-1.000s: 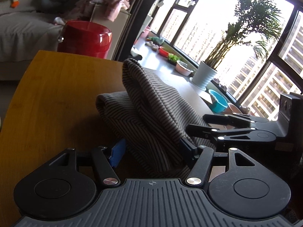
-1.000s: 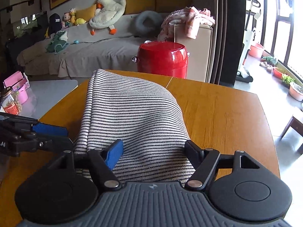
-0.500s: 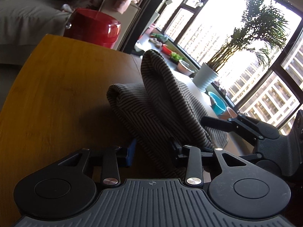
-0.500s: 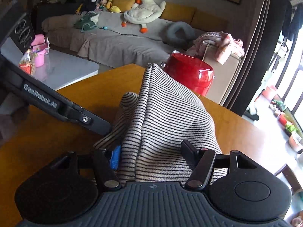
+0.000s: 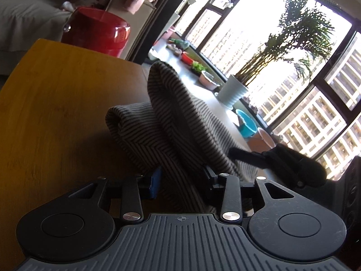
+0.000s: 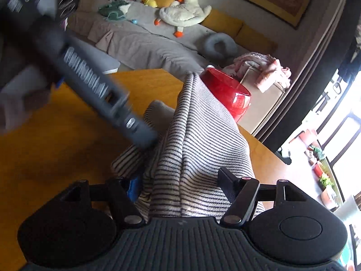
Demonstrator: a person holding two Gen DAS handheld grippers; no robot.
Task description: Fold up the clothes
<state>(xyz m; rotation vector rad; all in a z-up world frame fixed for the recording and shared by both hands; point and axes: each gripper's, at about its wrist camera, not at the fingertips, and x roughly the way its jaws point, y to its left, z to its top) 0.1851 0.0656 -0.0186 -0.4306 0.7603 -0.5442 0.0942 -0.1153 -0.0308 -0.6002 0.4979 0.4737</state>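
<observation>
1. Rising in a tent-like ridge above a wooden table (image 5: 56,103), a striped cloth (image 5: 171,122) is lifted at its near end, while a rolled fold of it rests on the tabletop to the left.
2. From the right wrist camera, the same striped cloth (image 6: 198,149) shows cream with thin dark stripes, its peak standing in front of a red pot (image 6: 227,94).
3. The left gripper (image 5: 182,178) pinches the near edge of the cloth, with fabric bunched between its blue-padded finger and its black finger.
4. The right gripper (image 6: 180,185) also pinches the cloth; fabric fills the whole gap between its two fingers.
5. In the left camera, the right gripper (image 5: 282,164) appears as a dark shape touching the cloth's right side.
6. In the right camera, the left gripper's body crosses the upper left as a blurred grey bar, its end against the cloth.
7. The red pot (image 5: 94,31) stands beyond the far edge of the table.
8. Behind it is a grey sofa (image 6: 144,43) with a white stuffed duck (image 6: 185,13) lying on it.
9. A potted palm (image 5: 234,90) stands by a bright window (image 5: 311,103).
</observation>
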